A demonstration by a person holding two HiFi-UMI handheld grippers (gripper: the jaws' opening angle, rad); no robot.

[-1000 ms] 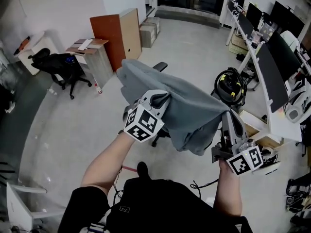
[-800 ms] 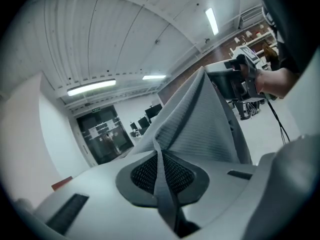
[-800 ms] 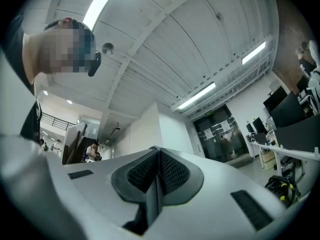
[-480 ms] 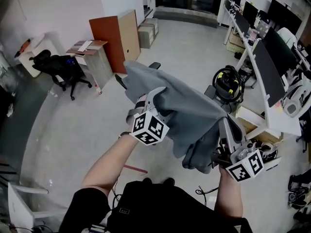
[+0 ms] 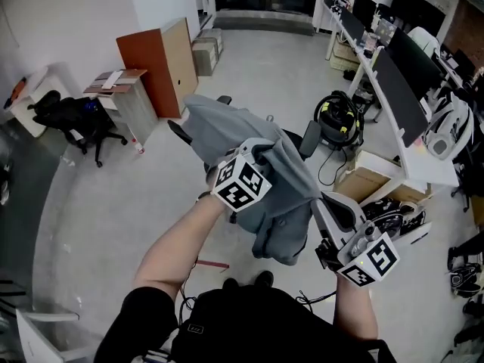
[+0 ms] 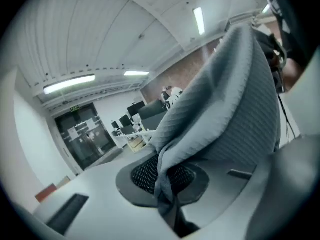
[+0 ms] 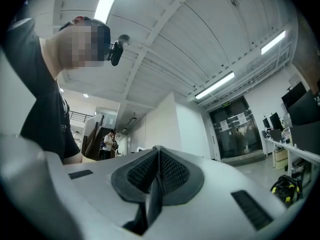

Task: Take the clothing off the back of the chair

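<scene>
Wide office floor below us, and in the middle of the frame the black chair is mostly buried under the grey garment. The cloth runs from the upper centre down toward us and droops in a thick bundle at centre. This looks like the lift-off itself. The near part is up in the air, but the far end still seems to lie over the chair back, and I can't tell whether it has come free. The left gripper sits dead centre, jaws clamped tight on a fold, and its own view shows the fabric pinched between the pads and fanning up to the right. The right gripper, at lower right, has its jaws pressed together just beside the hanging edge, with no cloth showing between them in its own view. The next move probably calls for drawing the left hand up and back so the far end slides clear without snagging an armrest. Compared with a second ago, the garment was stretched wide between both grippers. Now it is bunched and hanging from the left one alone, and the right has pulled down and away.
</scene>
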